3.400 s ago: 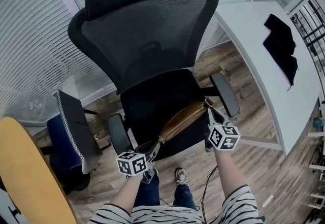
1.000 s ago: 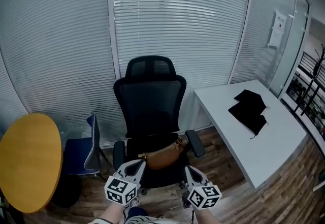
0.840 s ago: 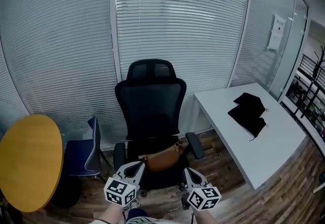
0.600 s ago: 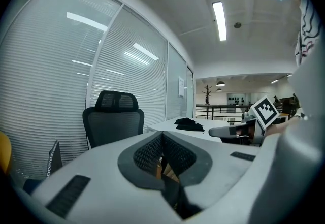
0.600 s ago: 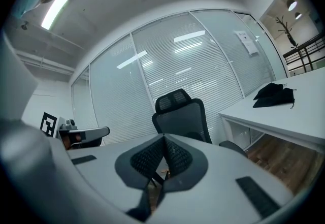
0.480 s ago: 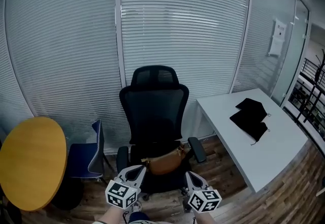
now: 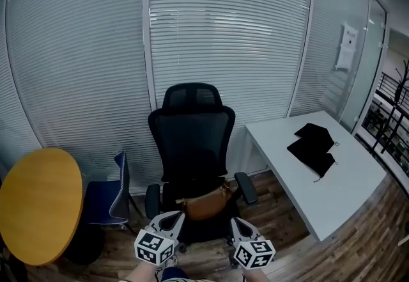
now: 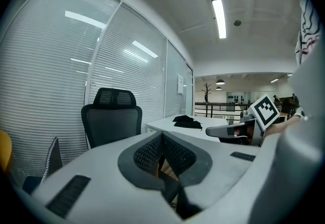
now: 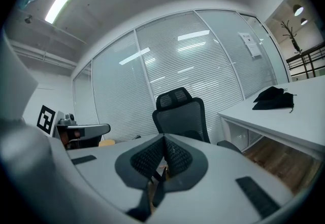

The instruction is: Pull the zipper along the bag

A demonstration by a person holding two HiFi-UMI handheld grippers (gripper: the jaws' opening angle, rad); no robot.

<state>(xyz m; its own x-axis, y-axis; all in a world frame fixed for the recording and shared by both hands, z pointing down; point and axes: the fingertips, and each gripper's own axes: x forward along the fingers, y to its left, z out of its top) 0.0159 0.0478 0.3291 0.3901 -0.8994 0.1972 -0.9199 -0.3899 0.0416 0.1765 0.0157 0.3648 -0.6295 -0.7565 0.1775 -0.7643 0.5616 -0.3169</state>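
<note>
1. Jaws of both the left gripper (image 7: pixel 171 220) and the right gripper (image 7: pixel 238 226) are clenched on nothing, side by side at the near edge of the head view. If they arrive like this, they would shove the bag rather than take hold of it.
2. Just beyond them, touching neither, the tan leather waist bag (image 7: pixel 206 201) lies across the seat of the black mesh office chair (image 7: pixel 192 137), between its armrests. Its zipper pull is too small to make out from here, so a grab could pinch leather or strap instead.
3. The bag looks loose on the seat. A pull on the slider without a second grip would likely drag the whole bag, perhaps off onto the wooden floor (image 7: pixel 278 226).
4. The chair itself may swivel or roll under a sideways tug.
5. Farther off, the white counter (image 7: pixel 300 178) with black cloth pouches (image 7: pixel 313 145) and the round yellow table (image 7: pixel 38 204) stand well apart and look harmless.
</note>
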